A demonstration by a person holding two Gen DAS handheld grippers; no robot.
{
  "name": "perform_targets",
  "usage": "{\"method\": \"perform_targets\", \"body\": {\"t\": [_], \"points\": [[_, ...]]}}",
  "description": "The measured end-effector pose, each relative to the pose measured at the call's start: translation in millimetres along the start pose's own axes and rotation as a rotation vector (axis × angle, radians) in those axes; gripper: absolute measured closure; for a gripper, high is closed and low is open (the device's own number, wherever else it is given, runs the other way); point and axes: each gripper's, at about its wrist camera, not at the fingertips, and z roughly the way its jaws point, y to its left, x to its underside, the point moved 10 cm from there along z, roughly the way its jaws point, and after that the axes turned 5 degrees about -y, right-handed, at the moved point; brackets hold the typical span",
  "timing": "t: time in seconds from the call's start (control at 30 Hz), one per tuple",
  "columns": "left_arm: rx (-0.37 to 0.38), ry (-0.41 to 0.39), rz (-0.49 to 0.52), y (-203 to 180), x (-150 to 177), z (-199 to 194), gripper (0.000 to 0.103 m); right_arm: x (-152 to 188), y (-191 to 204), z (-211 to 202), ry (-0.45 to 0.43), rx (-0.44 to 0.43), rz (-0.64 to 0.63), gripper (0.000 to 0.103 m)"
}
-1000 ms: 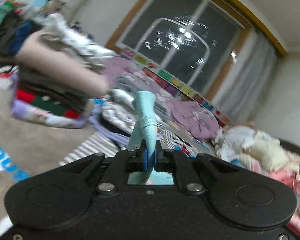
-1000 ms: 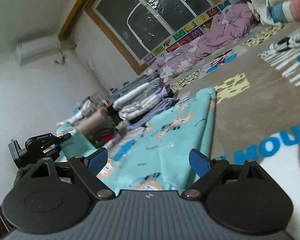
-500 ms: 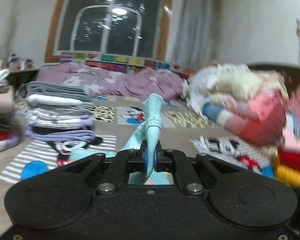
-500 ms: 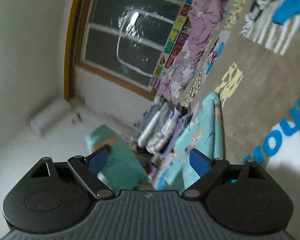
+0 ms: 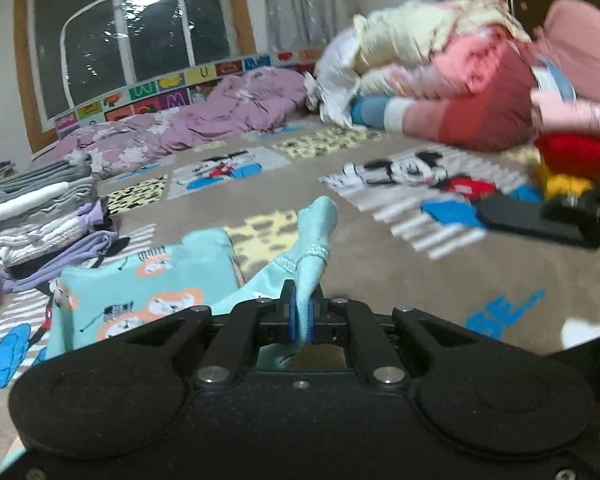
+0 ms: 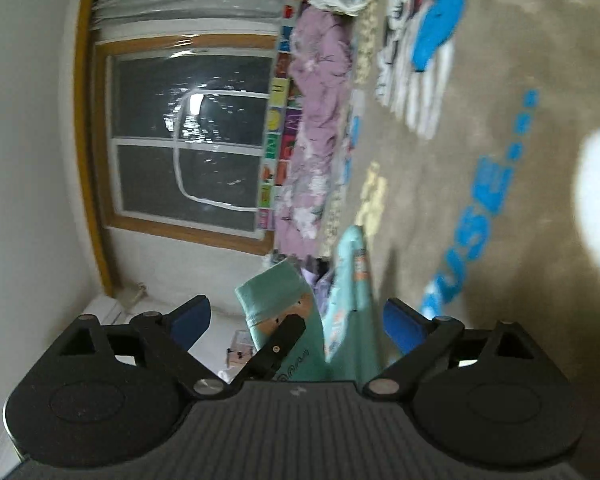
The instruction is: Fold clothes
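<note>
A teal printed garment (image 5: 148, 280) lies partly spread on the carpet. My left gripper (image 5: 300, 312) is shut on its cuffed end, which sticks up between the blue pads. In the right wrist view the same garment (image 6: 348, 312) hangs in front of the camera, tilted sideways. My right gripper (image 6: 296, 320) is open, its blue pads wide apart on either side of the cloth. A black finger of the left gripper (image 6: 276, 348) shows there against the teal cloth.
A stack of folded clothes (image 5: 44, 216) stands at the left. A heap of unfolded pink, cream and red clothes (image 5: 480, 92) lies at the right. A purple blanket (image 5: 204, 128) lies under the window. The carpet (image 5: 380, 264) carries cartoon prints.
The left gripper has swung right and dipped lower with the teal cuff still in it. The right camera has rolled sideways; its jaws have stayed open.
</note>
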Motion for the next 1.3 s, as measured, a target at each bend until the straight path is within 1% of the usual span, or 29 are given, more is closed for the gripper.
{"method": "perform_targets", "body": {"t": [0.13, 0.17, 0.2, 0.23, 0.27, 0.33, 0.4, 0.43, 0.5, 0.6, 0.63, 0.67, 0.7, 0.73, 0.77, 0.87, 0.93, 1.13, 1.17, 1.23, 1.27, 1.3], "points": [[0.021, 0.057, 0.040, -13, 19, 12, 0.099, 1, -8, 3, 0.020, 0.021, -0.011, 0.011], [0.047, 0.079, 0.048, -17, 24, 15, 0.095, 3, -8, 5, 0.026, 0.023, -0.021, 0.011], [0.072, 0.091, 0.053, -19, 27, 16, 0.080, 4, -8, 7, 0.032, 0.026, -0.031, 0.011], [0.098, 0.085, 0.050, -19, 26, 10, 0.061, 5, -8, 8, 0.034, 0.029, -0.039, 0.011], [0.124, 0.078, 0.047, -19, 25, 4, 0.058, 6, -8, 10, 0.036, 0.033, -0.047, 0.011], [0.168, 0.065, 0.041, -18, 22, -9, 0.057, 6, -8, 12, 0.036, 0.038, -0.056, 0.011], [0.176, 0.040, 0.030, -4, 13, -31, 0.055, 6, -7, 14, 0.039, 0.047, -0.071, 0.011], [0.167, 0.019, 0.025, 9, 9, -46, 0.052, 7, -6, 14, 0.043, 0.052, -0.083, 0.011], [0.120, -0.023, 0.012, 37, 3, -72, 0.047, 12, -2, 16, 0.070, 0.077, -0.135, 0.011], [0.036, -0.066, -0.033, 85, 5, -108, 0.041, 36, 3, 27, 0.174, 0.129, -0.259, 0.011], [0.005, -0.072, -0.043, 101, 9, -119, 0.041, 46, 4, 31, 0.208, 0.154, -0.307, 0.011], [-0.025, -0.061, -0.039, 115, 17, -127, 0.041, 54, 4, 36, 0.239, 0.180, -0.354, 0.011], [-0.050, -0.042, -0.032, 127, 25, -133, 0.041, 59, 3, 40, 0.240, 0.211, -0.392, 0.011], [-0.054, -0.018, -0.029, 137, 33, -136, 0.041, 63, 2, 44, 0.239, 0.239, -0.425, 0.011], [-0.048, 0.012, -0.025, 143, 42, -140, 0.041, 64, 2, 46, 0.230, 0.249, -0.423, 0.011], [-0.043, 0.068, 0.005, 149, 65, -147, 0.041, 59, 1, 57, 0.204, 0.263, -0.385, 0.011], [-0.049, 0.090, 0.022, 147, 78, -147, 0.041, 55, 0, 68, 0.188, 0.272, -0.370, 0.011], [-0.076, 0.097, 0.061, 138, 96, -135, 0.041, 55, -2, 75, 0.156, 0.325, -0.440, 0.010], [-0.086, 0.100, 0.073, 135, 97, -132, 0.041, 55, -2, 76, 0.150, 0.331, -0.454, 0.012], [-0.110, 0.101, 0.087, 135, 100, -128, 0.042, 53, -3, 78, 0.139, 0.343, -0.482, 0.020], [-0.123, 0.101, 0.092, 136, 101, -126, 0.046, 52, -3, 77, 0.136, 0.346, -0.495, 0.031], [-0.135, 0.100, 0.098, 137, 102, -124, 0.055, 51, -5, 80, 0.136, 0.349, -0.504, 0.042]]}}
